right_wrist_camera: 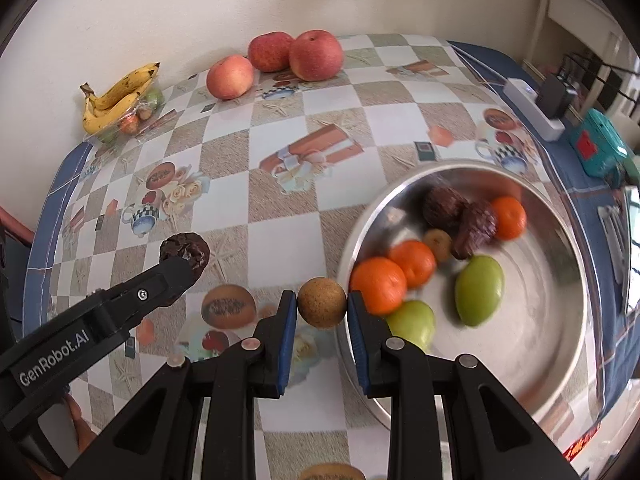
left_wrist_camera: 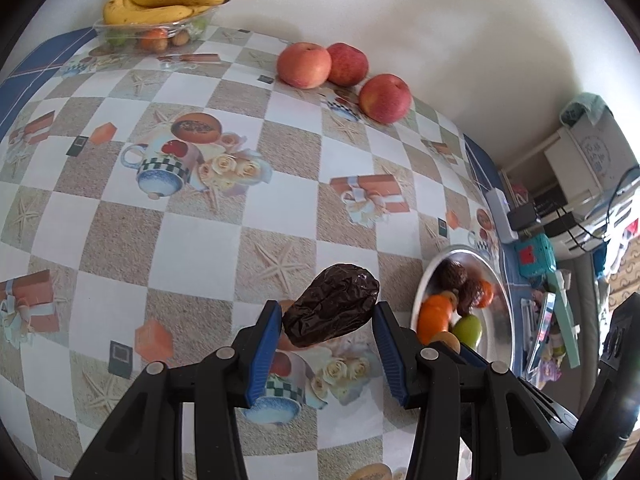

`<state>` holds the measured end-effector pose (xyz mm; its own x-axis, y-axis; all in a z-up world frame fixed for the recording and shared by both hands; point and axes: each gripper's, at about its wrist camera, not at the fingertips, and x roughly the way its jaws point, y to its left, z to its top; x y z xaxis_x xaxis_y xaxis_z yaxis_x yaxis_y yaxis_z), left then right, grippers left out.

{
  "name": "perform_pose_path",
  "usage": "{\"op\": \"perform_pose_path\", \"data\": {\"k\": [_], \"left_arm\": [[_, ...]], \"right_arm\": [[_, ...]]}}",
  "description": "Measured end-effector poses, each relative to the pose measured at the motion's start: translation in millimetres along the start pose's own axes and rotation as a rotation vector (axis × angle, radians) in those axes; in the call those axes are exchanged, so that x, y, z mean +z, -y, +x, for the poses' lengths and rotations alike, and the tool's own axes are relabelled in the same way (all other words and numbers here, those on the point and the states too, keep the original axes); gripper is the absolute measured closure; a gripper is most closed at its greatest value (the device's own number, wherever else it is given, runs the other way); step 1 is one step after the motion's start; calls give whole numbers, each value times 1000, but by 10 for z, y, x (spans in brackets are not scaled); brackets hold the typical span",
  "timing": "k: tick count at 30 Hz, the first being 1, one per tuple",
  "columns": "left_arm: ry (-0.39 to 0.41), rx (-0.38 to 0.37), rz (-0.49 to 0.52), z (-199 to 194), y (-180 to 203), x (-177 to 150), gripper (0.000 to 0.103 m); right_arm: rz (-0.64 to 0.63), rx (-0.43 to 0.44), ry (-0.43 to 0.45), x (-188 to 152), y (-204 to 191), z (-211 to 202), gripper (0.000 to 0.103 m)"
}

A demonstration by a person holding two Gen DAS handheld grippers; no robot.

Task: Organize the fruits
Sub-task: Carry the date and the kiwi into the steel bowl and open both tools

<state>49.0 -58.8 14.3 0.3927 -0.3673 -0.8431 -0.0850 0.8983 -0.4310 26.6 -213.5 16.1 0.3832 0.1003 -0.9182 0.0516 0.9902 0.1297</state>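
Observation:
My left gripper is shut on a dark wrinkled date and holds it above the table; it also shows in the right wrist view at the left. My right gripper is shut on a small round brown longan beside the rim of a steel bowl. The bowl holds tangerines, green fruits, dark dates and a longan. It also appears in the left wrist view. Three red apples sit near the wall.
A clear glass dish with bananas and small fruits stands at the far corner of the patterned tablecloth. A white power strip, a teal box and clutter lie along the table's right edge.

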Motion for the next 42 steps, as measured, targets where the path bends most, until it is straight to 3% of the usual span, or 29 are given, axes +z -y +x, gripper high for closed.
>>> {"op": "perform_pose_path", "data": {"k": [6, 18, 24, 34, 36, 38, 39, 42], "left_arm": [[-17, -37, 62, 66, 266, -91, 53], [-125, -158, 187, 325, 905, -362, 49], [-123, -156, 150, 298, 790, -320, 46], [-102, -150, -3, 229, 401, -185, 38], [-97, -108, -23, 213, 325, -178, 20], [-89, -4, -36, 194, 208, -182, 10], [-86, 51, -38, 189, 156, -188, 0], [-61, 277, -13, 133, -23, -217, 0]], "right_arm": [[41, -17, -3, -79, 179, -99, 76], [222, -79, -32, -166, 974, -166, 76], [281, -83, -45, -195, 1140, -171, 76], [217, -78, -57, -193, 973, -145, 75], [216, -83, -57, -201, 965, -150, 74], [209, -86, -56, -207, 951, -159, 69], [206, -86, -57, -211, 942, -158, 60], [192, -87, -59, -228, 892, -161, 33]]}}
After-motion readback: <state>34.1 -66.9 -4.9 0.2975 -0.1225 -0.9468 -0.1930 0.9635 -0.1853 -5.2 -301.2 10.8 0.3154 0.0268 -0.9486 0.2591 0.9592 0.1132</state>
